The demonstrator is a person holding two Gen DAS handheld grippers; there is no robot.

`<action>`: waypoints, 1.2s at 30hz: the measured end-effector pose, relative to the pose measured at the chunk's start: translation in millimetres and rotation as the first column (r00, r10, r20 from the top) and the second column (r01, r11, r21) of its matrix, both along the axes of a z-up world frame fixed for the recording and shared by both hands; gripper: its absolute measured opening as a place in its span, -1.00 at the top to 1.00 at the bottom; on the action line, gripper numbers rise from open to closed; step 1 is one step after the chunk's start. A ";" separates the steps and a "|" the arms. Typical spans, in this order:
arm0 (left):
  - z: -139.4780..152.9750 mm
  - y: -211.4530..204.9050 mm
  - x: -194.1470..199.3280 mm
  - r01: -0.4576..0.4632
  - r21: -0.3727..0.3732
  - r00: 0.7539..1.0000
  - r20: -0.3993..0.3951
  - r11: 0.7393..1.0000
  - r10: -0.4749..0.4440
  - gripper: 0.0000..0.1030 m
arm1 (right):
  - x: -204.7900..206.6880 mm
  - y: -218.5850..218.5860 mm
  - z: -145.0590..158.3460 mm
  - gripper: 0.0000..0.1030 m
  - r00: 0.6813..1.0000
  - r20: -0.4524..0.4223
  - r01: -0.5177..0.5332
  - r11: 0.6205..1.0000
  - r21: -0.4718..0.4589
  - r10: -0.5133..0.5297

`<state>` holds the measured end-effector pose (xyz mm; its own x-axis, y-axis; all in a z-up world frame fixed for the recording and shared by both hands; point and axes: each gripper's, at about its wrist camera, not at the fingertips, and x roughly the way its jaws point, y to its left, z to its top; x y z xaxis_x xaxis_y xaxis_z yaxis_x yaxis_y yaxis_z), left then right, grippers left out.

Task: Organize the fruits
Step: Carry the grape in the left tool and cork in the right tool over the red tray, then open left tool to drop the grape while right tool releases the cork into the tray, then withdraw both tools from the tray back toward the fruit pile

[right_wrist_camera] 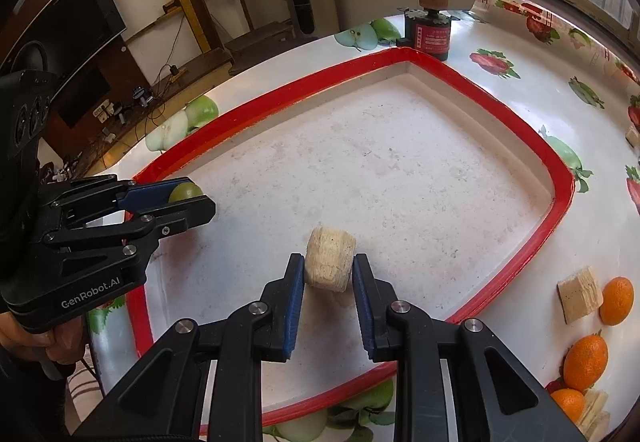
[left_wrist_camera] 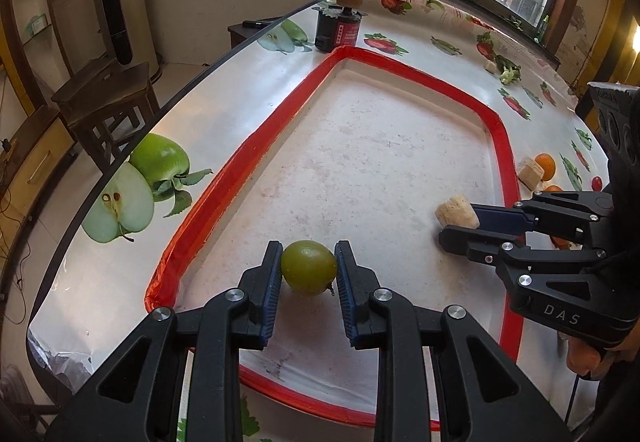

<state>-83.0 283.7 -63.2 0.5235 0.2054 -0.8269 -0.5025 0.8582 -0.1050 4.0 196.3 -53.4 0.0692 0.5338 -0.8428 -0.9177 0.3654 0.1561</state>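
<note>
Holding a green fruit (left_wrist_camera: 308, 267) in the left gripper (left_wrist_camera: 307, 267), jaws clenched on its sides, low over the tray (left_wrist_camera: 224, 178) near its left rim. Right gripper (right_wrist_camera: 329, 270) has jaws clamped on a pale fibrous chunk (right_wrist_camera: 330, 258), also over the tray, nearer its front right. Fruit looks smooth, round, light and likely slippery, so take it across the widest middle. Chunk looks rough, dry, stiff and easy to hold. Oranges (right_wrist_camera: 585, 362) wait on the counter (right_wrist_camera: 520, 90) by the right edge.

Red-rimmed tray (right_wrist_camera: 560, 202), green fruit (left_wrist_camera: 308, 267), fruit-printed tablecloth (left_wrist_camera: 248, 82).
</note>
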 end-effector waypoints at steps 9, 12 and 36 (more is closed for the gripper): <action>-0.9 -1.9 2.3 -0.017 0.013 1.000 -0.022 1.000 0.017 0.09 | -1.5 0.1 -0.7 0.13 1.000 0.020 -0.024 1.000 -0.002 0.024; 6.0 -5.8 -0.8 -0.020 0.033 1.000 -0.012 0.999 0.020 -0.04 | -4.3 -5.2 6.0 0.06 0.999 0.039 -0.033 0.999 0.009 0.033; 37.8 -63.9 -5.7 0.042 0.063 0.999 0.024 0.997 -0.043 -0.05 | 0.5 -122.5 55.1 -0.26 0.994 0.026 0.106 0.984 0.140 -0.111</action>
<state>-88.7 219.8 -25.4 0.5538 0.2333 -0.7993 -0.4631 0.8841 -0.0628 4.5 73.9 1.7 0.1600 0.6329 -0.7575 -0.8795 0.4399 0.1818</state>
